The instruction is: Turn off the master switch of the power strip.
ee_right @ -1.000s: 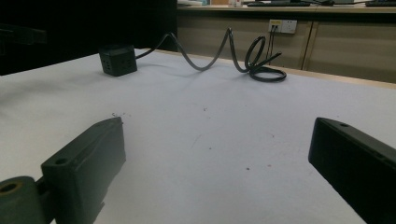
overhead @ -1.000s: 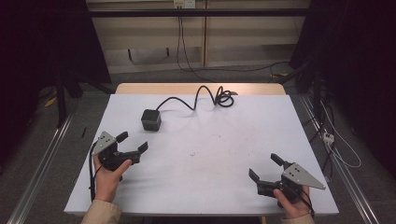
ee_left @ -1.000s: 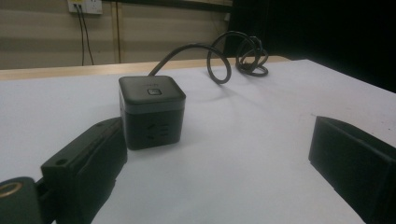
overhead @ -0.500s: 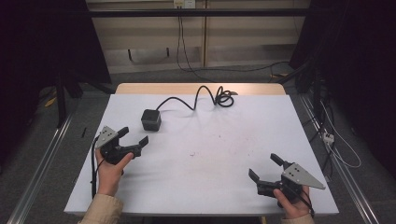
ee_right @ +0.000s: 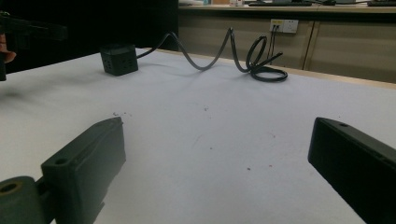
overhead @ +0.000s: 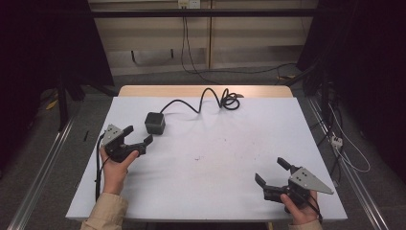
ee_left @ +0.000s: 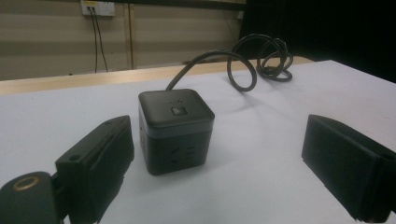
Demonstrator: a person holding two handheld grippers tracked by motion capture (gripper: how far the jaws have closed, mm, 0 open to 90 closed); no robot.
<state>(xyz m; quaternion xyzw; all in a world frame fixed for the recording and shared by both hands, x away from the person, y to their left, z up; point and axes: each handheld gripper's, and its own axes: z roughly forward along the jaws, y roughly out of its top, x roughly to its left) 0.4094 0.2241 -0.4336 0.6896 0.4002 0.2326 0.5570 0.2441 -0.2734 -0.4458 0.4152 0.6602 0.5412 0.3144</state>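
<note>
Currently the black cube socket [overhead: 155, 122] rests on the white table [overhead: 210, 191] at about 10 o'clock from the table's centre, its cable [overhead: 201, 101] running off toward 1 o'clock into a coil near the far edge. The left gripper [overhead: 137, 137], jaws spread wide and empty, sits just beside the cube; in the left gripper view the cube [ee_left: 175, 130] lies dead ahead, nearer the left-hand jaw. The right gripper [overhead: 271, 170], jaws likewise apart and empty, is at 5 o'clock, well apart from the cube. Judgement: the left gripper is far nearer for any grasp.
</note>
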